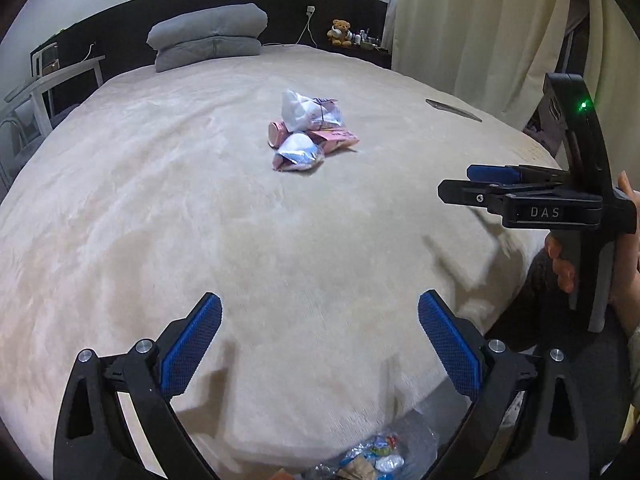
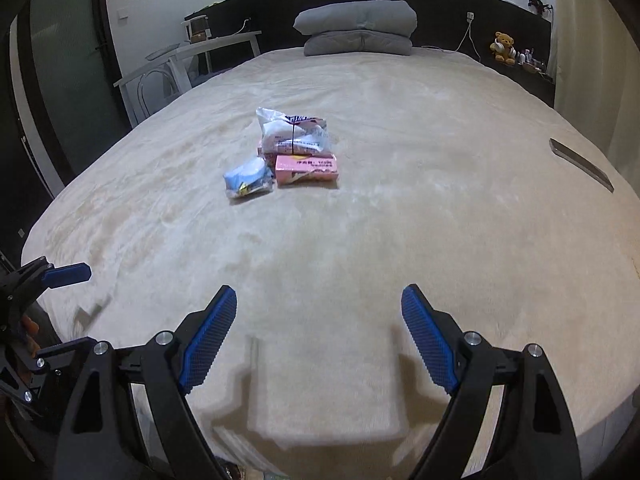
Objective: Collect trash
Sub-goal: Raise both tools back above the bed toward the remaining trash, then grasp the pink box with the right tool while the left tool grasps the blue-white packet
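Big bed point(image 1: 200, 200), beige plush cover, fills both views. Grey pillows point(image 1: 208, 36) stacked at the far end against a dark headboard point(image 1: 120, 28); teddy bear point(image 1: 340, 32) on the shelf at the far right corner. Flat dark item point(image 1: 452, 110) lies near the bed's right edge, can't tell what it is.

Trash pile point(image 1: 308, 136) sits approx mid-bed, well apart from both grippers, straight ahead of each. Pile = crumpled clear/white plastic bag point(image 2: 292, 132) on top, pink box point(image 2: 308, 170) in front of it, small blue-white wrapper point(image 2: 248, 178) touching the box's left side.

Left gripper point(image 1: 320, 312) hovers over the near edge of the bed, fingers spread wide, nothing between them. Right gripper point(image 2: 320, 304) same: fingers wide apart, empty, over near edge. More wrappers in a clear bag point(image 1: 372, 456) below the left gripper, off the bed edge.
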